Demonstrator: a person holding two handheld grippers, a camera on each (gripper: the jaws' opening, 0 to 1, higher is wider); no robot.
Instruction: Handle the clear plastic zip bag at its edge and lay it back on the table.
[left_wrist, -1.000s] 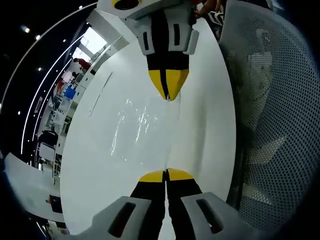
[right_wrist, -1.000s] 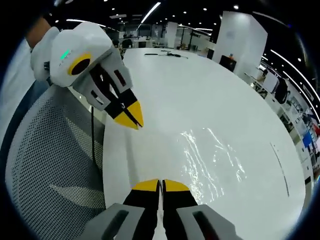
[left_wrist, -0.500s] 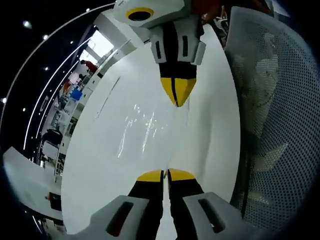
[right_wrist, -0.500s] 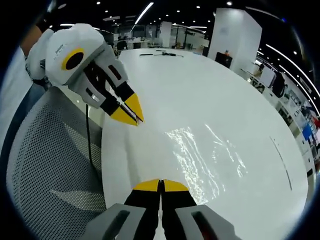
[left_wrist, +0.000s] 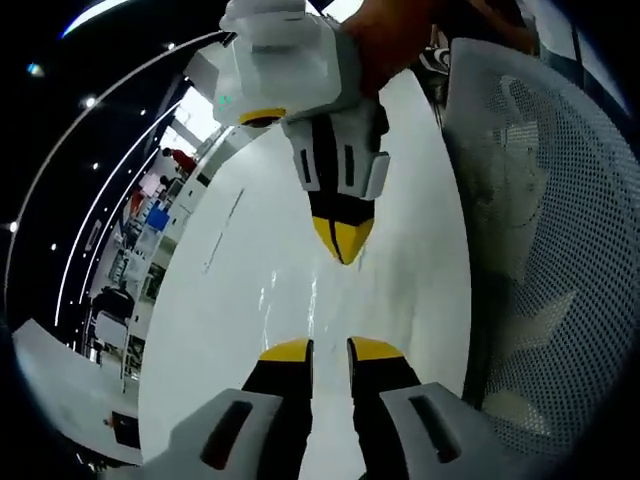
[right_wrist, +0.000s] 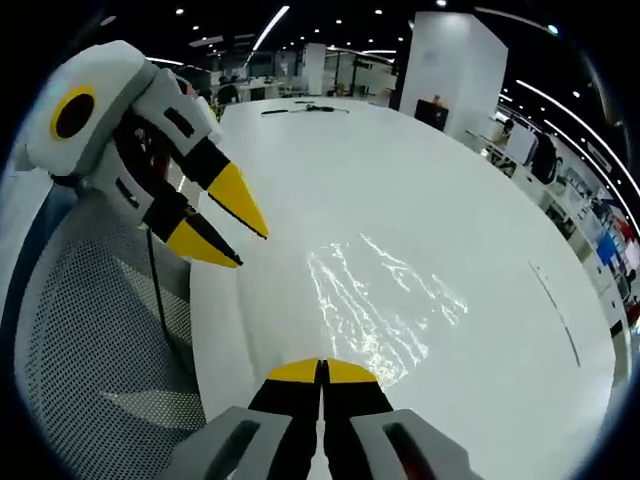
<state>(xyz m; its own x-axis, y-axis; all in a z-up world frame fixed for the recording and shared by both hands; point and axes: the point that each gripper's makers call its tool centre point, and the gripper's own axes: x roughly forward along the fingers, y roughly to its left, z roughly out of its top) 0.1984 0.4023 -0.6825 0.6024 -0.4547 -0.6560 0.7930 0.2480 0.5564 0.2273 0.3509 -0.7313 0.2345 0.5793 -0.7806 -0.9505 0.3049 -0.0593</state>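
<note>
Right gripper view: the right gripper (right_wrist: 321, 372), yellow-tipped black jaws, is pinched tight w/ no gap, apparently nipping the near edge of the clear plastic zip bag (right_wrist: 375, 305), though the film is too thin to confirm the bite. Bag spreads out fwd of those tips, crinkled and glinting, lying flat on the round white table (right_wrist: 440, 180); looks like it's nearly laid back down. Nothing visible inside the bag, contents appear nil.

The left gripper (right_wrist: 225, 225) sits up-left of the right tips w/ jaws parted, nothing between them, off the bag's side edge. My read: it has let go so the right can settle the last edge.

In left gripper view its own jaws (left_wrist: 330, 350) show a narrow gap, the bag's faint sheen (left_wrist: 300, 300) just ahead, the right gripper (left_wrist: 343, 240) pointing back from beyond. Grey mesh chair back (left_wrist: 540, 250) stands beside the table edge.
</note>
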